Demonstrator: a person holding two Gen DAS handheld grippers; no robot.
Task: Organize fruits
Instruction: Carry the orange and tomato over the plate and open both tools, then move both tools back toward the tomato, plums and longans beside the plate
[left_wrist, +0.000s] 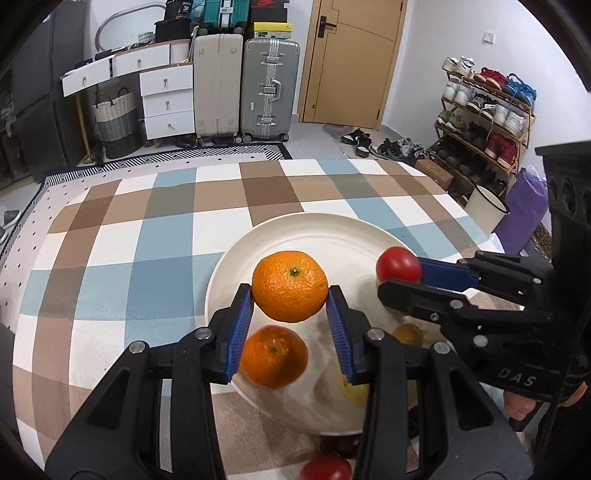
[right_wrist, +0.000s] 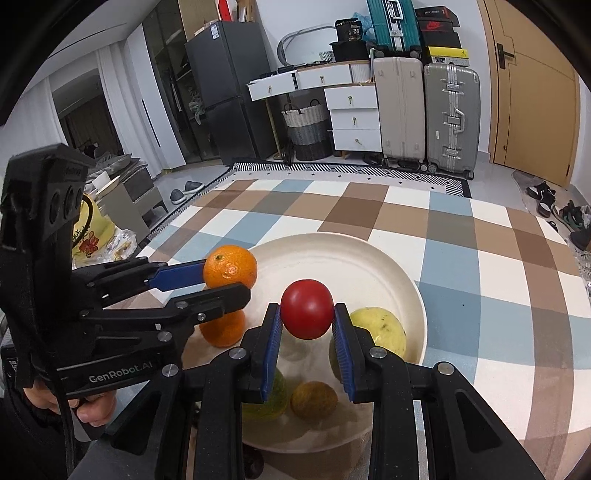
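An orange (left_wrist: 290, 291) is being gripped by the left gripper (left_wrist: 290, 301) above the plate (left_wrist: 295, 229); a tomato (right_wrist: 307, 309) is being gripped by the right gripper (right_wrist: 306, 320) over the plate's middle.

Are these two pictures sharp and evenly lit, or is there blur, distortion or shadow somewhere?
Left wrist view: held orange sharp; the tomato at the bottom edge is blurred; black corners and curved walls come from the fisheye lens. Right wrist view: held tomato sharp with a soft highlight; the plate carries soft shadows under the fruit; the table edges bend.
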